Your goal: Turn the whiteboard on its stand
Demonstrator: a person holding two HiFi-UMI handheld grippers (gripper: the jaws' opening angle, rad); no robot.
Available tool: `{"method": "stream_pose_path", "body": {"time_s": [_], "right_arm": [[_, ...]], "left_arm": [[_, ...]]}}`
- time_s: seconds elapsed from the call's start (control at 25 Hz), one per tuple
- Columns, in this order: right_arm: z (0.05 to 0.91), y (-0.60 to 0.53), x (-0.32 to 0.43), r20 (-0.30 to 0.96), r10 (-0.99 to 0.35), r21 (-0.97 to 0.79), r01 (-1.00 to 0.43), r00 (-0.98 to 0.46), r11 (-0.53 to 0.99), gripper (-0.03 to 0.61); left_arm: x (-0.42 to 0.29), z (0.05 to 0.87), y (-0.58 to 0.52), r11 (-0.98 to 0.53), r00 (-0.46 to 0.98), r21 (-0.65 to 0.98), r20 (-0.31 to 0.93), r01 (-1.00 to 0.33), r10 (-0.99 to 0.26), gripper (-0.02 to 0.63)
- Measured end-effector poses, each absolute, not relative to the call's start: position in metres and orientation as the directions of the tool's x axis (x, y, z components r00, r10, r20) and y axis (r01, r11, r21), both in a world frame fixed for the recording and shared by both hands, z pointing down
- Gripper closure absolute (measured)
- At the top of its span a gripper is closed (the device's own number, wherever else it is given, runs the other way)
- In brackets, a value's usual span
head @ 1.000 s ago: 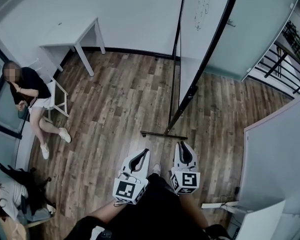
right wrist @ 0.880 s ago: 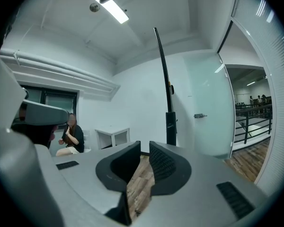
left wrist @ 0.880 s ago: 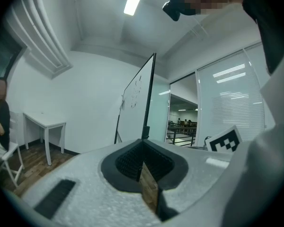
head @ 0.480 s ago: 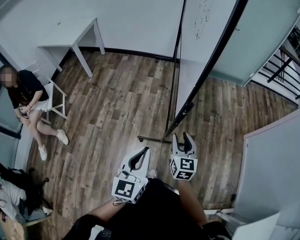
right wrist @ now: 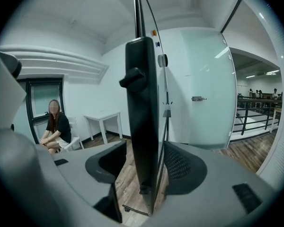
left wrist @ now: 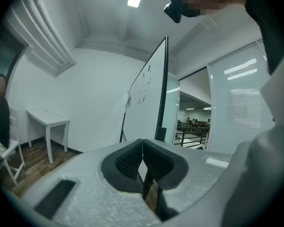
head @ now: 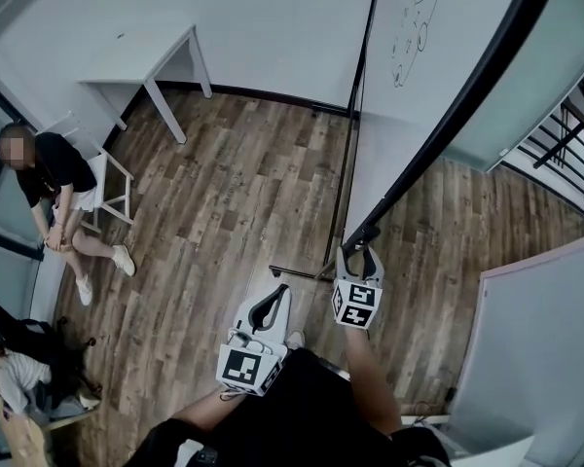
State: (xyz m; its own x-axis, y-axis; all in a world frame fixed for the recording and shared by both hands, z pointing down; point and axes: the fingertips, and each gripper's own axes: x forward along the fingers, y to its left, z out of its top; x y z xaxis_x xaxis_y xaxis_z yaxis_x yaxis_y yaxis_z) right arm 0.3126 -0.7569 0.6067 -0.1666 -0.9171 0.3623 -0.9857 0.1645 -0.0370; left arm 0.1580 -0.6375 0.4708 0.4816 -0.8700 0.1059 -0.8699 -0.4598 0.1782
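Observation:
The whiteboard [head: 409, 27] stands on a black-framed stand with a foot bar [head: 302, 272] on the wood floor, and I see it edge-on. My right gripper [head: 358, 251] is at the lower end of its black side frame [head: 448, 125]. In the right gripper view the frame [right wrist: 142, 126] stands between the jaws of the right gripper [right wrist: 142, 167]; they have just been opening and stand apart from it. My left gripper [head: 273, 300] hangs back to the left, shut and empty. From the left gripper [left wrist: 142, 157] the whiteboard [left wrist: 144, 103] shows ahead.
A person [head: 54, 188] sits on a white chair at the left wall, near a white table [head: 146, 66]. Another person [head: 19, 377] is at the lower left. A second white panel [head: 545, 339] stands at the right, with a glass wall [head: 565, 66] behind the board.
My right gripper has moved forward to the board's frame edge and gone from shut to open around it. The left gripper has stayed shut, and the whole view has come closer to the board.

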Motion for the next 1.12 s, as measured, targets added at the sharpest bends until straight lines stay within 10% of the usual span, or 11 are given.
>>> {"method": "stream_pose_path", "body": {"time_s": [1.12], "right_arm": [[0.635, -0.800, 0.308, 0.406, -0.911, 0.042, -0.994, -0.077, 0.102, 0.422]], "left_arm": [[0.117, 0.467, -0.632, -0.378, 0.398, 0.189, 0.080, -0.906, -0.914, 0.597]]}}
